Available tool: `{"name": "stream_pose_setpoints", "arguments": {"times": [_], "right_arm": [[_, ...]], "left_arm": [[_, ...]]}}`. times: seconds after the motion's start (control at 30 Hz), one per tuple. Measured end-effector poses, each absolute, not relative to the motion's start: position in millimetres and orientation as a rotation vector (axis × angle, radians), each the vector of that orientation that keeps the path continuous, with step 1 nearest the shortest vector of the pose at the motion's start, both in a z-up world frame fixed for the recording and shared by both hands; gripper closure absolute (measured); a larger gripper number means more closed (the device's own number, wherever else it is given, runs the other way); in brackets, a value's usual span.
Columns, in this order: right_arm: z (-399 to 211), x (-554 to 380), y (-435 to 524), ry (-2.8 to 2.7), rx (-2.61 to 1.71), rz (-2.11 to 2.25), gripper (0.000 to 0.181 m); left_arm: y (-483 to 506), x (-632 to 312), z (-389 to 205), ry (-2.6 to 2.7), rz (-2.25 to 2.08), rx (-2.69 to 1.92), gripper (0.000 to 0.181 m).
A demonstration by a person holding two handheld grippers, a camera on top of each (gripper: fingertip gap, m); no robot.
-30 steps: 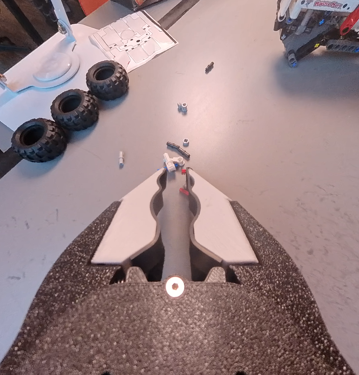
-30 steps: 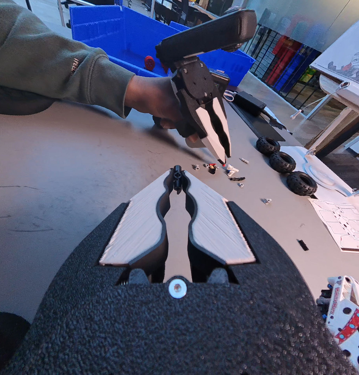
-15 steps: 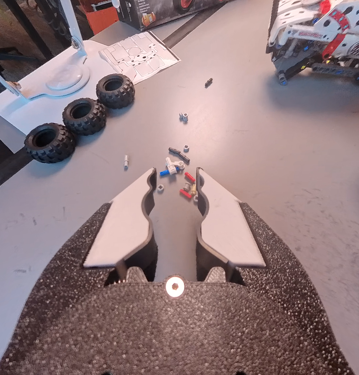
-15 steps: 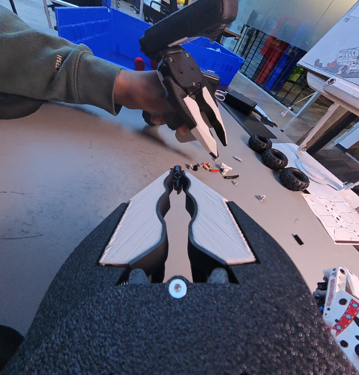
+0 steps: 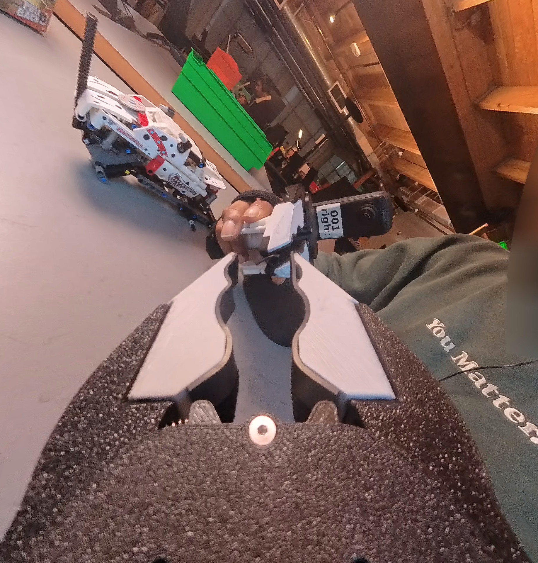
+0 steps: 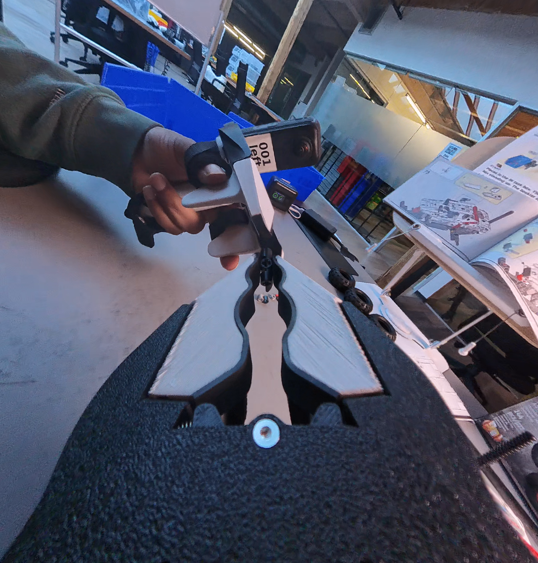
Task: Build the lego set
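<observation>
**Black connector held up for a hand-off**

Far left in the left wrist view, grey table [image 5: 48,274] with the part-built white Lego truck [image 5: 146,152] standing well apart; further right, a green bin [image 5: 219,112]; then a hand [image 5: 240,222] on the other tool, and a green sleeve [image 5: 429,289] at the right edge. Left gripper [image 5: 264,262] spread wide, nothing seen between its fingers.

In the right wrist view, right gripper [image 6: 265,263] pinched tight on a small black connector [image 6: 265,272], upright between the tips and raised above the table; just above it, the tips of the left tool, close to touching the piece, contact not clear. Below, through the gap, loose small parts [image 6: 264,298] on the table; to the right, three black tyres [image 6: 359,300] and an open instruction booklet [image 6: 462,207].

Likely light, rigid and smooth; easy to twist or flick out of a pinch; best taken across the bare upper end, squarely.

Half a second ago, left tool low over the scattered parts and pointing down; now lifted and turned towards the right one; same grasp on the connector throughout.
</observation>
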State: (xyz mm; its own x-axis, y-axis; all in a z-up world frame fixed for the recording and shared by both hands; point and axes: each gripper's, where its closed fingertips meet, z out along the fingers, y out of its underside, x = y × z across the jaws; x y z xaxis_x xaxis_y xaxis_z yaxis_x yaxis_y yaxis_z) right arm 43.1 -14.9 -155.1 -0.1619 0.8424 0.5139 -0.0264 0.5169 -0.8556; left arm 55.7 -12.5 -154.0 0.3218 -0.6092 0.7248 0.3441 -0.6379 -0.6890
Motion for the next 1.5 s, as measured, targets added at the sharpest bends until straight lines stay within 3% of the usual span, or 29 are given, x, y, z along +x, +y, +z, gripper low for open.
{"name": "stream_pose_setpoints", "arguments": {"times": [0.07, 0.27, 0.33, 0.47, 0.57, 0.63, 0.8, 1.0, 1.17, 1.43, 1.5], "right_arm": [[-156.9, 42.1, -18.5, -1.562, -0.707, 0.868, 0.175], [-156.4, 41.5, -16.1, -1.560, -0.699, 0.789, 0.173], [-154.4, 43.3, -8.0, -1.560, -0.753, 0.794, 0.156], [-143.2, 52.6, 10.6, -1.512, -0.859, 0.855, 0.146], [-143.3, 56.1, 18.8, -1.506, -0.940, 0.920, 0.143], [-150.1, 54.2, 21.8, -1.522, -1.000, 0.942, 0.140], [-160.4, 50.7, 21.8, -1.559, -1.028, 0.870, 0.143], [-160.7, 57.3, 26.0, -1.522, -1.085, 0.874, 0.141], [-161.3, 64.9, 35.9, -1.474, -1.123, 0.867, 0.137], [-167.6, 65.0, 37.2, -1.469, -1.138, 0.911, 0.143], [-171.4, 64.4, 34.2, -1.492, -1.130, 0.904, 0.146]], "left_arm": [[-16.2, 63.3, -157.0, 0.274, -1.450, -1.784, 0.164], [-18.8, 54.9, -152.1, 0.365, -1.172, -1.867, 0.168], [-20.6, 26.3, -134.7, 0.339, -0.934, -1.867, 0.168], [-62.5, -112.7, -99.0, 0.133, -0.066, -1.961, 0.168], [-144.2, -241.6, -110.6, -0.121, 0.527, -2.204, 0.167], [-195.2, -296.2, -129.0, -0.254, 0.698, -2.357, 0.168], [-249.5, -346.7, -171.2, -0.336, 0.792, -2.584, 0.167], [-242.9, -353.6, -168.6, -0.334, 0.802, -2.524, 0.157], [-221.7, -348.8, -143.5, -0.310, 0.769, -2.357, 0.147], [-152.4, -307.0, -66.8, -0.297, 0.452, -1.840, 0.116], [-132.6, -299.9, -51.6, -0.304, 0.360, -1.722, 0.122]]}}
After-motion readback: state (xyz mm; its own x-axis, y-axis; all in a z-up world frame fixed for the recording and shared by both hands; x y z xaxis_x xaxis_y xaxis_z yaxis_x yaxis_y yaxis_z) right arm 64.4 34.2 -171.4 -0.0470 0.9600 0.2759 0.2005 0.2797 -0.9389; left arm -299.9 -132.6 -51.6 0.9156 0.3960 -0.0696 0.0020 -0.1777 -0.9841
